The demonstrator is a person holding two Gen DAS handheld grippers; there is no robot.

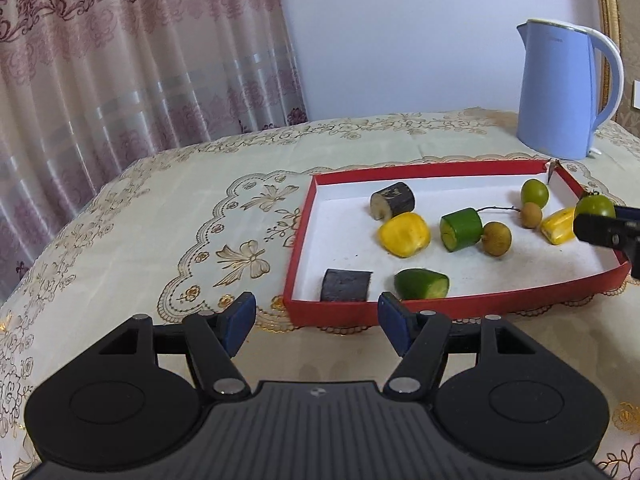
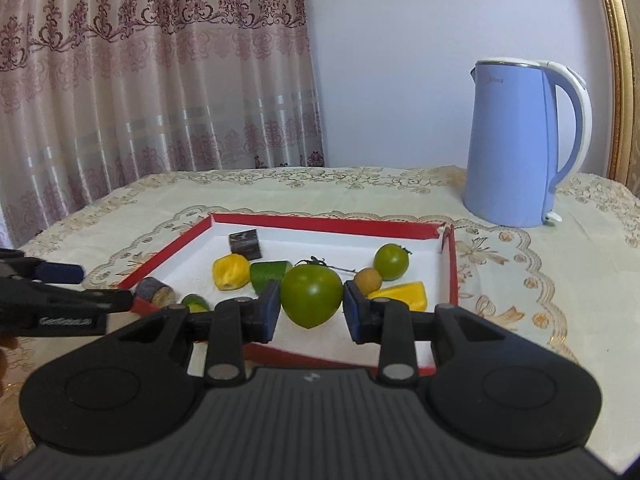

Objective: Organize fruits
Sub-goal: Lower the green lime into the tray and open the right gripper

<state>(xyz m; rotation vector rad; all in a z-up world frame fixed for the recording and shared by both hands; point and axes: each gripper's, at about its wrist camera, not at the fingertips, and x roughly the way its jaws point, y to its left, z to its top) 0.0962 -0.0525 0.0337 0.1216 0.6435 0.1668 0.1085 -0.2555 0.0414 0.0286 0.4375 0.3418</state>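
The round green tomato [image 2: 311,295] could be slipping out and rolling off the bench [image 2: 560,256] — it is smooth, and the right claw [image 2: 310,307] is pinching it just above the red tray [image 2: 328,224] (tilting a little down), while the left claw [image 1: 316,322] is hanging open and empty beside the tray.

The tabletop [image 1: 168,216] is covered with a cream cloth embroidered in gold with bows and flowers. Directly on it lie a shallow red tray [image 1: 432,170] with a white floor, near the middle, and a blue electric kettle [image 1: 560,92] standing upright behind the tray's far right corner.
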